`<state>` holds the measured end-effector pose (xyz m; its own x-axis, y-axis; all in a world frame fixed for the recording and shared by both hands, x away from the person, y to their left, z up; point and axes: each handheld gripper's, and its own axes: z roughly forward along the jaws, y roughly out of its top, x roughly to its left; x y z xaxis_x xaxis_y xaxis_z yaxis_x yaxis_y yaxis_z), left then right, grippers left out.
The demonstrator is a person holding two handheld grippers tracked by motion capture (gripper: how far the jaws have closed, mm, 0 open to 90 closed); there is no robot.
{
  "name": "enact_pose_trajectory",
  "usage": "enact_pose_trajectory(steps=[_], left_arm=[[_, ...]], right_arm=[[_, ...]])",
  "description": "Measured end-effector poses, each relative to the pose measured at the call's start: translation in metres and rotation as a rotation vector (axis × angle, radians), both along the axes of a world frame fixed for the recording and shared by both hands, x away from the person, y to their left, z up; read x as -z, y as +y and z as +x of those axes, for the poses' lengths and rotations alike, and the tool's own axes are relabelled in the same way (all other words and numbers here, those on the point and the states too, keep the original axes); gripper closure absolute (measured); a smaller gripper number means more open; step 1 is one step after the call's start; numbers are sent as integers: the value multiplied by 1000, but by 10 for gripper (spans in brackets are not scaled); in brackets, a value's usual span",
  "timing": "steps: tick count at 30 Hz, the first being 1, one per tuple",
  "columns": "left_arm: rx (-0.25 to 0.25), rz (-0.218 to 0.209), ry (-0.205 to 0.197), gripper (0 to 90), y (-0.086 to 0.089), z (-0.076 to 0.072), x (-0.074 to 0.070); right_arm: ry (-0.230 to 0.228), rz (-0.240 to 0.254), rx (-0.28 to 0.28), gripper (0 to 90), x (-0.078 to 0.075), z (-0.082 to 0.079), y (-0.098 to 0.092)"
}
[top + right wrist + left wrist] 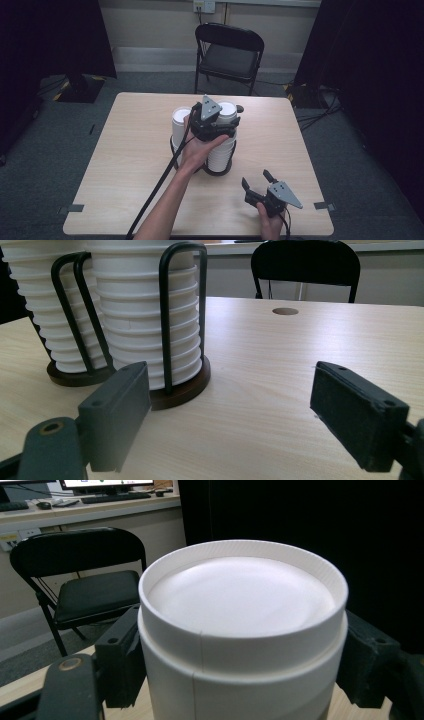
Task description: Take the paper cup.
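Room, as recorded: a light wooden table point(125, 165) with a round cable hole point(285, 311) stood on grey carpet floor point(45, 145). A black folding chair point(228, 55) sat just beyond its far edge. Behind ran a pale wall point(150, 25) carrying a socket plate point(204, 6). Black curtains point(370, 60) hung at both sides. Cables point(315, 117) lay on the floor at right. A desk point(90, 507) bore a keyboard point(117, 497). Lighting was dim and even.

Office/lab rm: desk w/ monitor point(107, 482), keyboard point(117, 497), folding chair point(228, 54).
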<state>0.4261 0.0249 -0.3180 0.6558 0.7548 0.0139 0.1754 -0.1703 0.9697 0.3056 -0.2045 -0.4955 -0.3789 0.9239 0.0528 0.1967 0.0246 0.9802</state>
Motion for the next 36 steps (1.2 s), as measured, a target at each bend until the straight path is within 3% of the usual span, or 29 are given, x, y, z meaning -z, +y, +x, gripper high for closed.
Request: enact_pose_trajectory(steps=[10, 13, 18, 24, 28, 32, 36], left_arm=[[-6, -13, -75, 215, 0, -8, -6], [6, -44, -79, 215, 1, -8, -9], [8, -39, -94, 215, 4, -9, -11], [14, -76, -114, 216, 7, -12, -17], [16, -132, -118, 215, 10, -15, -23], [15, -113, -134, 216, 10, -16, -26], [20, -129, -140, 216, 13, -18, -31]], right_arm=[[-4, 5, 0, 156, 0, -1, 0], [-3, 5, -1, 155, 0, -1, -1], [-5, 6, 0, 155, 0, -1, -1], [-5, 6, 0, 155, 0, -1, -1], [-5, 4, 0, 155, 0, -1, 0], [-7, 5, 1, 156, 0, -1, -1], [-5, 6, -1, 156, 0, -1, 0]])
